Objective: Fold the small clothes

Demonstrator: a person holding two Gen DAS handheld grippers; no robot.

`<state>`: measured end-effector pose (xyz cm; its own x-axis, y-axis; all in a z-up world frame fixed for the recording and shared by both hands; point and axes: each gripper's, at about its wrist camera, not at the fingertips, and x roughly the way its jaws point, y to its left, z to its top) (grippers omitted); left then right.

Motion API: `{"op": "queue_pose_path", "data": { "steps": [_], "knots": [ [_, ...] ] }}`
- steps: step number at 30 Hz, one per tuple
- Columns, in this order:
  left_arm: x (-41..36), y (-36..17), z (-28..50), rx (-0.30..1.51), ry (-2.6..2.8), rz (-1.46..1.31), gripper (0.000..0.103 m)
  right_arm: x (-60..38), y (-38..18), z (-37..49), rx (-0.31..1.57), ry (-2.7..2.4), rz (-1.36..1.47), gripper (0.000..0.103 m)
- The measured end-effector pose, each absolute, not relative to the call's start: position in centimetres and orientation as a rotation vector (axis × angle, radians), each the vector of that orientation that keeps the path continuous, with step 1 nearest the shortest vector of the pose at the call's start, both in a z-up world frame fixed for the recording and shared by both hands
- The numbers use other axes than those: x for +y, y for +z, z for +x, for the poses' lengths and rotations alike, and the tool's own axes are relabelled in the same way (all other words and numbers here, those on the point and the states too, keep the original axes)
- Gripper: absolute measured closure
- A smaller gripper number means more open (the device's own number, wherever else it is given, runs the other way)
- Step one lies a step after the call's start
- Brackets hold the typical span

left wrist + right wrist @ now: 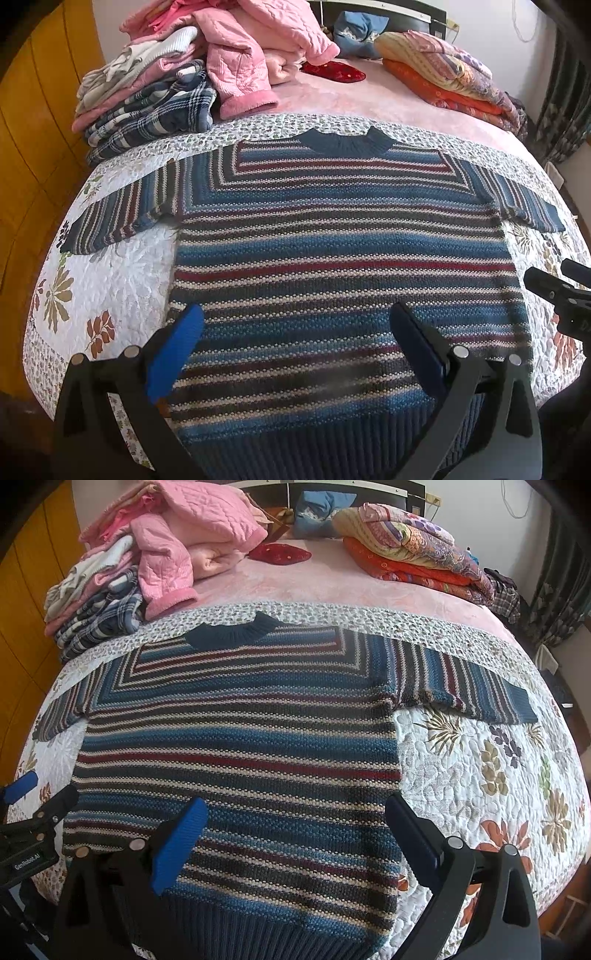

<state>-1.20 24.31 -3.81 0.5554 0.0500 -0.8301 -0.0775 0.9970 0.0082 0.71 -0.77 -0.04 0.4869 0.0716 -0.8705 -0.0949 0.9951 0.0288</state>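
We see a striped knitted sweater in blue, dark red and cream (343, 258) spread flat, sleeves out, on a white floral quilted bedspread (122, 266). Our left gripper (295, 354) hovers over its lower left part, jaws wide apart, gripping nothing. Our right gripper (295, 834) hovers over its lower right part, also wide apart and empty. A pile of pink and plaid clothes (177, 74) sits beyond the collar, with folded patterned orange blankets (417, 550) further right.
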Motion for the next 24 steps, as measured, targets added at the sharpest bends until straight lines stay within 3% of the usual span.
{"op": "queue_pose_path", "data": {
  "steps": [24],
  "knots": [
    [24.54,-3.59,-1.33,0.977,0.088,-0.036,0.003,-0.71,-0.43,0.50,1.053,0.107,-0.019,0.004]
  ]
}}
